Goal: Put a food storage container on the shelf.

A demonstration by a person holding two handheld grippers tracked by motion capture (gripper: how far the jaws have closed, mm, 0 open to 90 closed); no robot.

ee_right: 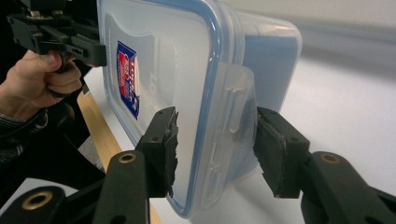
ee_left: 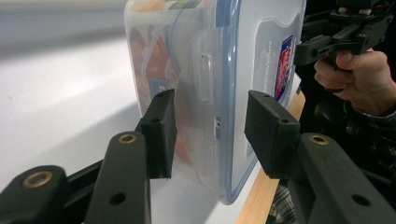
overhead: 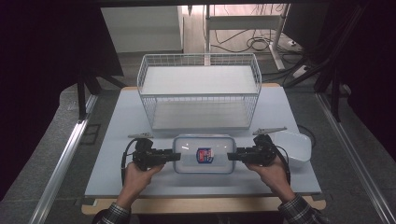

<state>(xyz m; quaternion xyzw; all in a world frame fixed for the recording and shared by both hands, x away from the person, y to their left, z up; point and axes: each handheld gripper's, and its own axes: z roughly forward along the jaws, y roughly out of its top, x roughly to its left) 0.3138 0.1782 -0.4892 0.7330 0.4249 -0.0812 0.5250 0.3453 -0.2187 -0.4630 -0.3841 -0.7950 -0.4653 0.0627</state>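
Dim, dark-edged overhead picture; close views bright, backgrounds blurred.

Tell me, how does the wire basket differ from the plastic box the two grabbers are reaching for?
The wire basket is open-topped white mesh you can see through; the plastic box is solid clear plastic with a blue-rimmed lid clipped on. The basket is larger and sits farther back; the box sits near the person, between the left gripper and right gripper. Both are rectangular and rest on the table.
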